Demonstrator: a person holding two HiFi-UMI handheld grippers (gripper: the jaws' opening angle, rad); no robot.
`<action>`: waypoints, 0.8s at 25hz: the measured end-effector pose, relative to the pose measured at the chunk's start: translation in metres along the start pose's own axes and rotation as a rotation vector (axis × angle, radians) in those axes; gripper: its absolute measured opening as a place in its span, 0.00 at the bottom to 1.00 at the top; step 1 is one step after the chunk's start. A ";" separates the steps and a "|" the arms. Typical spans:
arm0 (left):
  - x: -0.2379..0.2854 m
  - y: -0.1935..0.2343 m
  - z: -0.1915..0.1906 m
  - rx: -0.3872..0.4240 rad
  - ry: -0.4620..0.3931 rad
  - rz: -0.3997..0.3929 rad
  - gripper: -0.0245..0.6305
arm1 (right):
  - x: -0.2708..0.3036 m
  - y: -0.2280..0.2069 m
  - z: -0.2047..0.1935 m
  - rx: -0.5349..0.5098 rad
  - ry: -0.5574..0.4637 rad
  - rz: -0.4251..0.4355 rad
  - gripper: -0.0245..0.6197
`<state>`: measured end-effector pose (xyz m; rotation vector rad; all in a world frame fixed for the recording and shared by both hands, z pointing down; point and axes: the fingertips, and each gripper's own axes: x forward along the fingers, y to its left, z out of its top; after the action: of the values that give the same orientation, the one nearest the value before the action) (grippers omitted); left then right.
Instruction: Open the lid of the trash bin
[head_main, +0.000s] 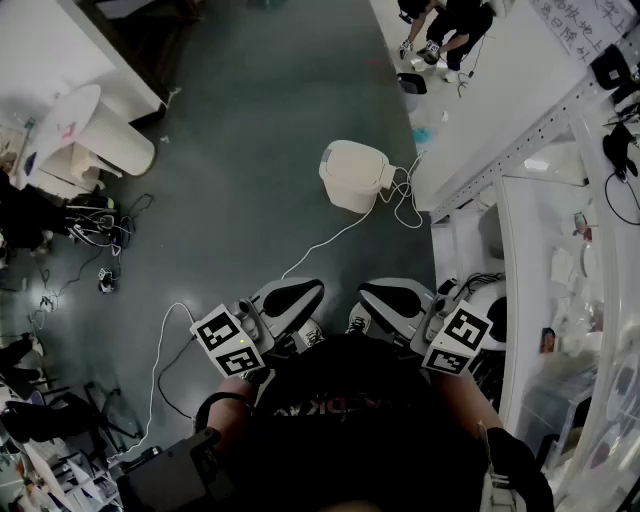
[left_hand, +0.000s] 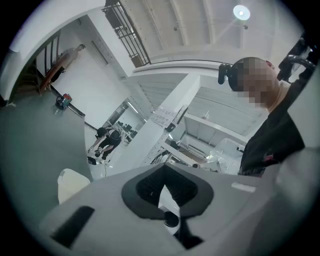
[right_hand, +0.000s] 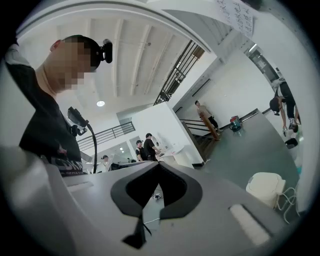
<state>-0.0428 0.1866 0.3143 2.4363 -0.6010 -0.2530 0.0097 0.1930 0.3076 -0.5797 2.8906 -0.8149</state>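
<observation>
Well ahead on the grey floor (head_main: 250, 120), the cream plastic trash bin (head_main: 355, 175) stands lid-down beside a loose white cable (head_main: 340, 235), and the left gripper (head_main: 295, 298) and right gripper (head_main: 392, 298), both closed on nothing, may snag that cable or tip the light bin.

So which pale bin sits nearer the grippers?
The squat cream trash bin straight ahead, white cable beside it; the taller round bin stands off at far left.

Cream trash bin (head_main: 355, 175), lid down, upright on grey floor, beside white wall base
</observation>
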 end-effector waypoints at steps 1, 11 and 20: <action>0.001 0.000 0.000 -0.001 0.000 0.000 0.04 | 0.000 -0.001 0.001 0.000 -0.001 -0.001 0.05; 0.007 0.002 0.000 -0.009 0.000 -0.005 0.04 | -0.004 -0.004 0.005 0.000 -0.022 0.010 0.05; 0.015 -0.008 -0.004 0.030 0.027 -0.052 0.04 | -0.007 -0.002 0.009 -0.005 -0.040 0.035 0.05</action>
<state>-0.0257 0.1876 0.3122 2.4822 -0.5342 -0.2339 0.0181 0.1894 0.3011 -0.5382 2.8589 -0.7831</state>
